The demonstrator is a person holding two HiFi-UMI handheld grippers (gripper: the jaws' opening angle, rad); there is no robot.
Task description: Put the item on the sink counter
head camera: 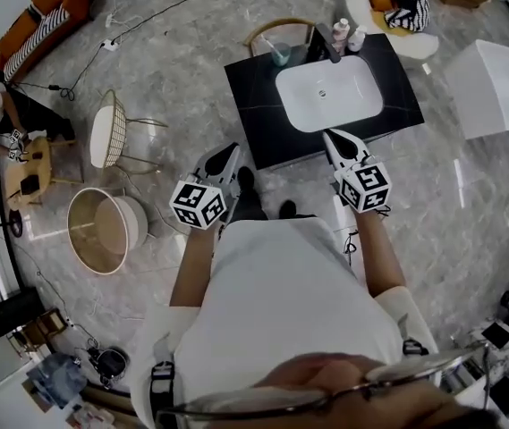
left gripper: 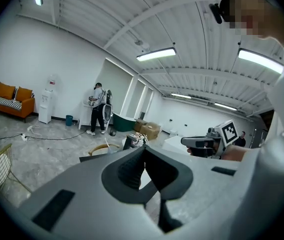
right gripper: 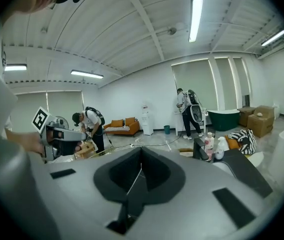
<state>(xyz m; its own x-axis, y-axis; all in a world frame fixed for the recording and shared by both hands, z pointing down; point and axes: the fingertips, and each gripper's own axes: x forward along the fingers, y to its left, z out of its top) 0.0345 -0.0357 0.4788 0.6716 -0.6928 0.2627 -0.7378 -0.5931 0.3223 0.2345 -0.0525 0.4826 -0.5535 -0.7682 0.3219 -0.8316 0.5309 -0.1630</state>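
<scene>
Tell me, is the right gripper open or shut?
Shut: on the right gripper the jaws meet along a thin line, with nothing between them.

No word, number or brand could be read anywhere. The white cube [head camera: 199, 204] on the left gripper [head camera: 227, 157] and the second white cube [head camera: 364, 187] on the right gripper [head camera: 336, 139] carried only black-and-white square marker patterns, not letters. The small pale bottles [head camera: 343, 34] at the back of the black sink counter [head camera: 254, 105] bore labels too small to make out.
</scene>
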